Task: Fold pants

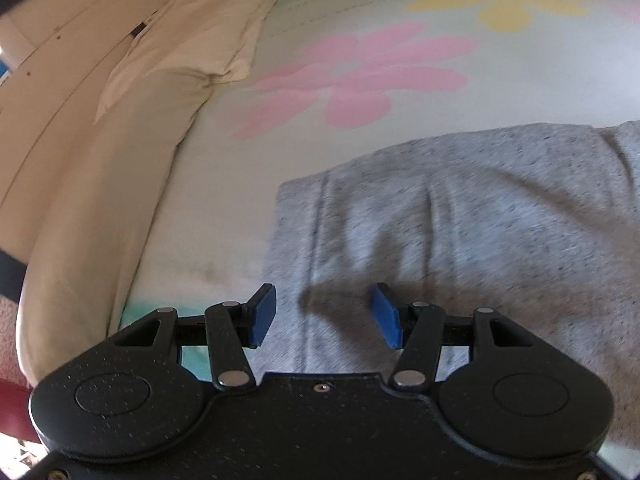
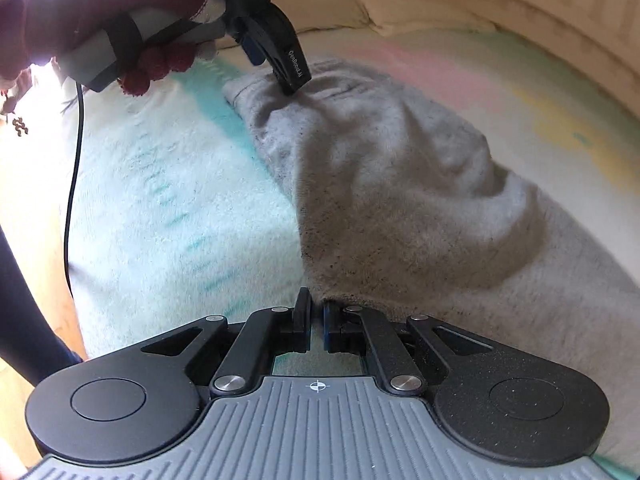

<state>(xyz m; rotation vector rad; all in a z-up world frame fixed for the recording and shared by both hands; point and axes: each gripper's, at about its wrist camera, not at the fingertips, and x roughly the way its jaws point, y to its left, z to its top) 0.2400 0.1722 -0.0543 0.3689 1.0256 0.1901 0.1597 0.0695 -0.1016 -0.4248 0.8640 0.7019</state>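
Grey heathered pants (image 1: 460, 216) lie on a bed with a flower-print sheet (image 1: 360, 72). In the left wrist view my left gripper (image 1: 325, 316) is open, its blue pads just above the pants' hemmed end. In the right wrist view the pants (image 2: 400, 184) lie bunched with a raised fold. My right gripper (image 2: 317, 320) is shut on the near edge of the pants. The left gripper (image 2: 280, 68) shows there too, held by a hand in a maroon glove (image 2: 100, 12), its tip down on the far end of the pants.
A cream pillow (image 1: 192, 52) and cream bed edge (image 1: 80, 200) lie to the left. A black cable (image 2: 74, 184) hangs from the left gripper's handle over the sheet (image 2: 160, 184). A wooden headboard (image 2: 540, 4) curves behind the bed.
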